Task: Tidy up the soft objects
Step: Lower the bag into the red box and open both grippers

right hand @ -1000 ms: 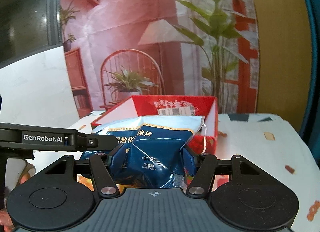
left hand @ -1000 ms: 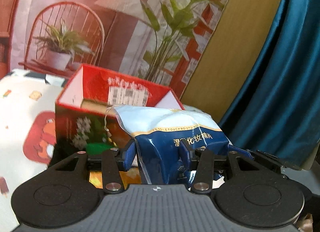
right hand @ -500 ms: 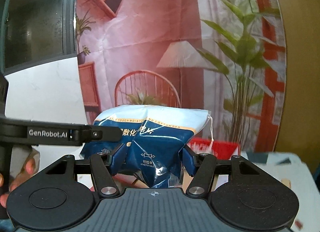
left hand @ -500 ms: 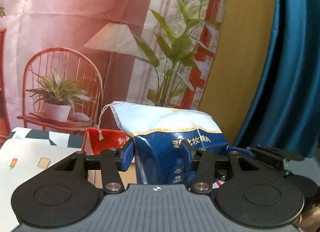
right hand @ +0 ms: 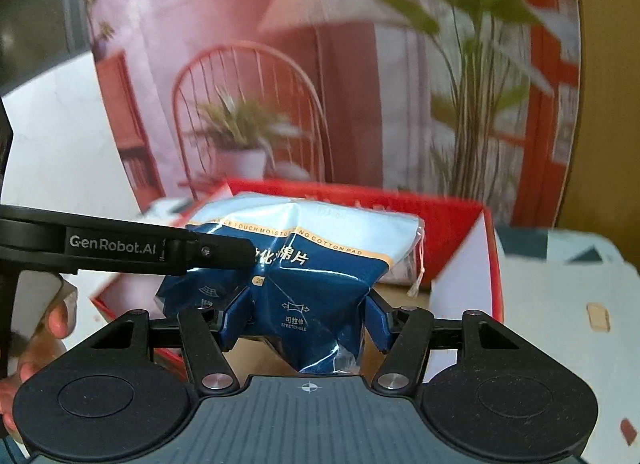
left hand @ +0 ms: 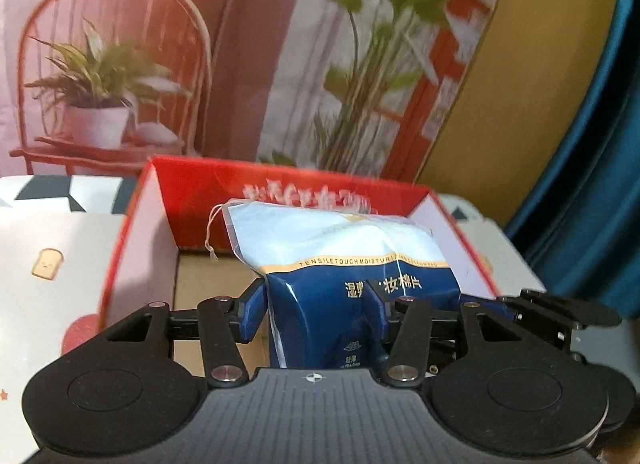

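Observation:
A blue and white bag of cotton pads (left hand: 344, 264) with a drawstring hangs over the open red box (left hand: 280, 188). My left gripper (left hand: 316, 304) is shut on its near end. My right gripper (right hand: 304, 312) is shut on the same bag (right hand: 312, 256) from the other side. The bag sits between the box walls (right hand: 492, 248), above the brown cardboard floor (left hand: 208, 284). The left gripper's arm (right hand: 120, 246) crosses the right wrist view at the left.
The box stands on a white patterned tablecloth (left hand: 52, 248). A printed backdrop with a chair and plants (left hand: 120, 76) hangs behind it. A teal curtain (left hand: 592, 184) is at the right. A hand (right hand: 44, 328) shows at the left edge.
Both grippers have carried the bag up and then forward and down. It now hangs inside the mouth of the red box, where before it was raised in front of it.

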The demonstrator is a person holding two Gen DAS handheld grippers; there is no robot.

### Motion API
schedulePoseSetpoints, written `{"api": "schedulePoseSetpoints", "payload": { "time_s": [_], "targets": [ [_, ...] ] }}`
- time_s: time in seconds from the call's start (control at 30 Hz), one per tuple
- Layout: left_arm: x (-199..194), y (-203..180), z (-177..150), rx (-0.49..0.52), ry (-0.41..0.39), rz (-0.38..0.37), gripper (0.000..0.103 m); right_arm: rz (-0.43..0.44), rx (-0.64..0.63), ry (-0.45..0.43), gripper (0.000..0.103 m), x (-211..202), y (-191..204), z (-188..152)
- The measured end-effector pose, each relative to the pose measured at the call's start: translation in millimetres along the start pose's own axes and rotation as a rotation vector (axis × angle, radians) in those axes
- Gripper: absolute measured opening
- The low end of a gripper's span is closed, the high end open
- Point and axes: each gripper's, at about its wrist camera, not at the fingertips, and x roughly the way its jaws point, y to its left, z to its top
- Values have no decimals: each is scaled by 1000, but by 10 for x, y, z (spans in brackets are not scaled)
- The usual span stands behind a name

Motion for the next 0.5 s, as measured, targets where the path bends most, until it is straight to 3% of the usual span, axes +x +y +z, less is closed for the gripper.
{"api": "schedulePoseSetpoints", "payload": {
  "time_s": [0.33, 0.5],
  "targets": [
    [217, -78, -66, 43, 70, 29, 54, -14, 125, 96, 56, 155, -213, -178],
    [145, -180, -98, 122, -7, 120, 65, -44, 126, 107, 56, 137, -202, -195]
  ]
}}
